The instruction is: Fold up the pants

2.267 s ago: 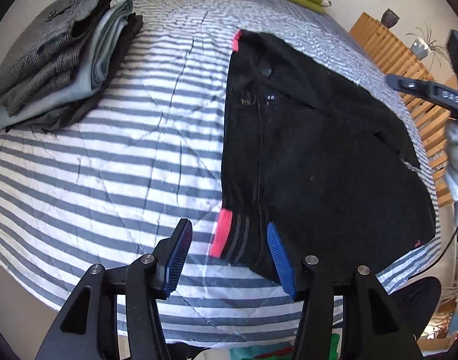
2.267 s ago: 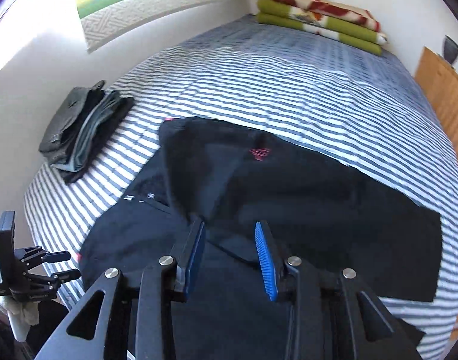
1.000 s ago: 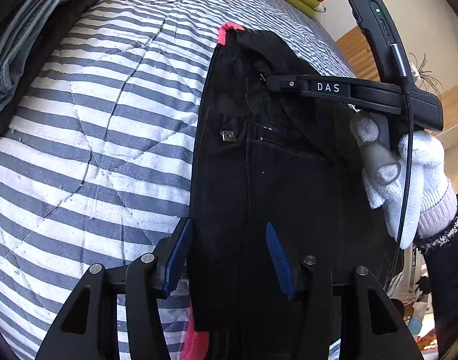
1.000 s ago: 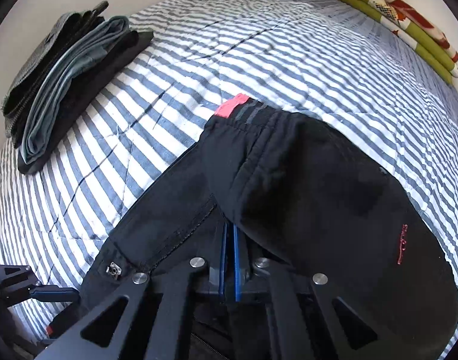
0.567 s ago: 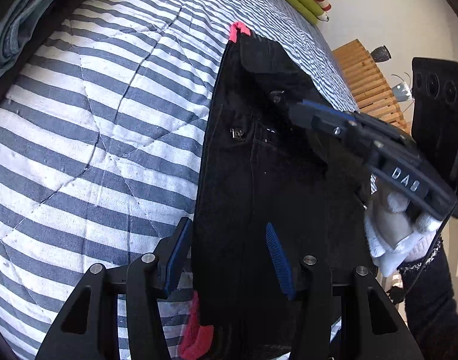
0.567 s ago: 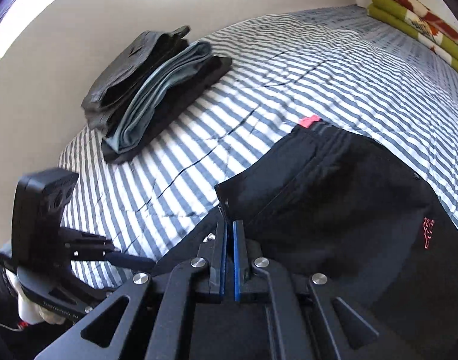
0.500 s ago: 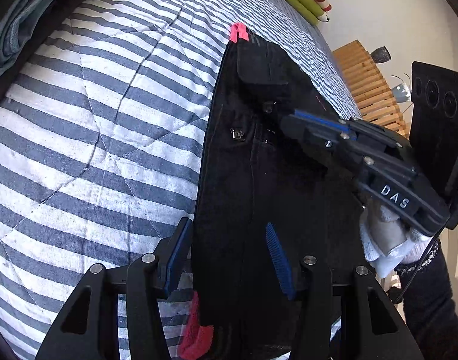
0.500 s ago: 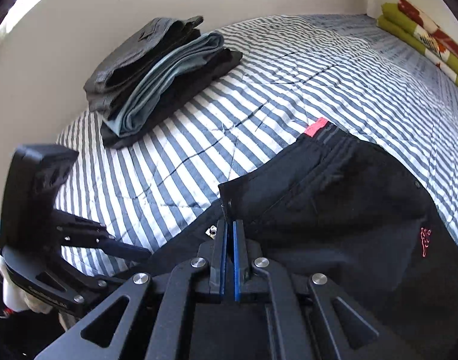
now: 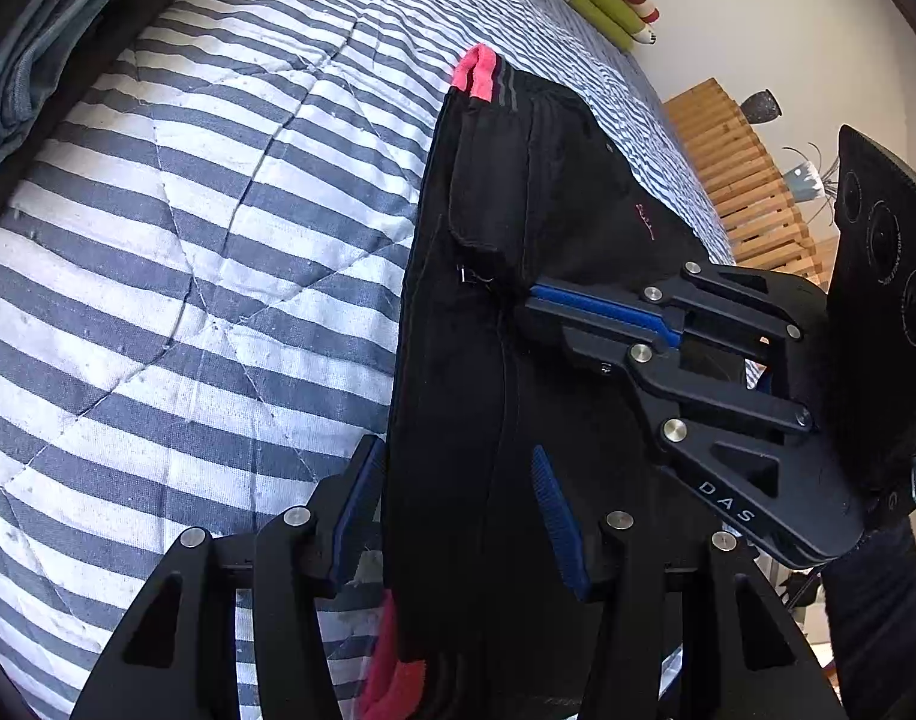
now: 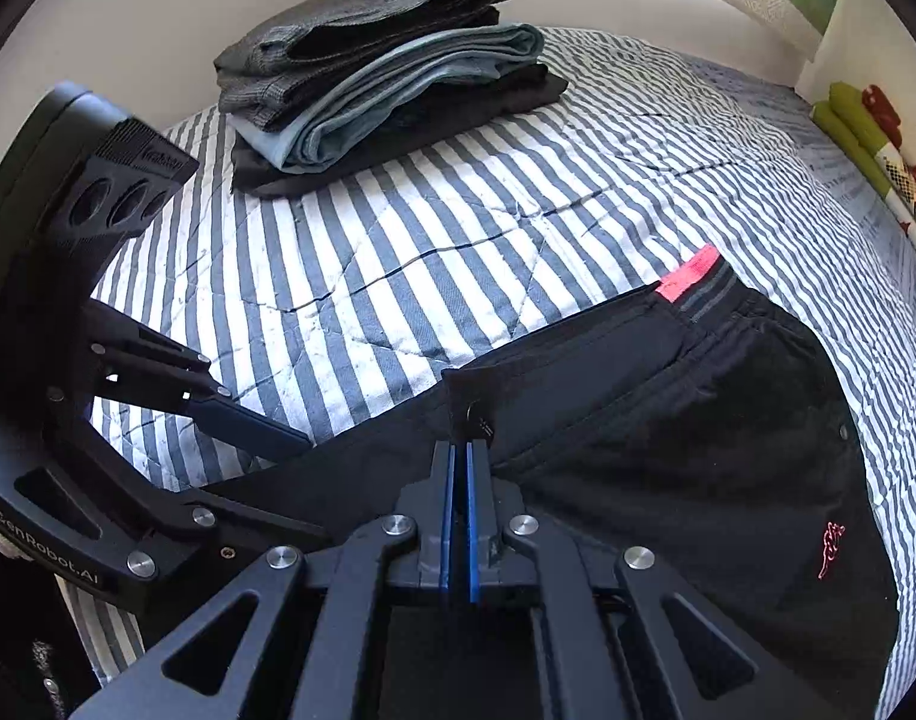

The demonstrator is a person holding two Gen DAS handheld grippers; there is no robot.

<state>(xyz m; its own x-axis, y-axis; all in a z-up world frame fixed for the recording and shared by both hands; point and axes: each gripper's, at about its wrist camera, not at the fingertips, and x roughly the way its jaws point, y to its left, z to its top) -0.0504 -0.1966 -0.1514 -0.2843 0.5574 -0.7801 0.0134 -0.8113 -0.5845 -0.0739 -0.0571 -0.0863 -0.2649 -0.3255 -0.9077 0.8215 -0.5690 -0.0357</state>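
My right gripper (image 10: 459, 516) is clamped tight on a thin fold of the black cotton pants w/ pink-tipped waistband (image 10: 667, 420), low centre of the right wrist view, pinching right by the small metal button at the fly corner. In the left wrist view the same gripper (image 9: 535, 306) comes in from the right edge, its blue pads closed on that flap mid-frame.

My left gripper (image 9: 458, 510) stands about half open at bottom centre of its own view. The pants' near edge runs between its fingers (image 9: 553, 510), but I can't see the pads pressing on it, so I read it as not gripping yet.

Pants lie on the blue-and-white striped quilted bedspread (image 9: 188, 240): centre to right of the left view, lower right of the right view. Pink tab sits at the far waist corner, a small red logo at right. A stack of folded grey and teal trousers (image 10: 374, 72) sits upper left in the right view, well apart.

Handling, my guess: fabric is soft, light, floppy, w/ no stiffness. It'll sag and drag on the quilt, so one pinch won't carry a straight edge. Best holds are the thick bits: waistband seam, button placket, hems. Thin single layers prob slip out. Left should close on the near edge before any lift.
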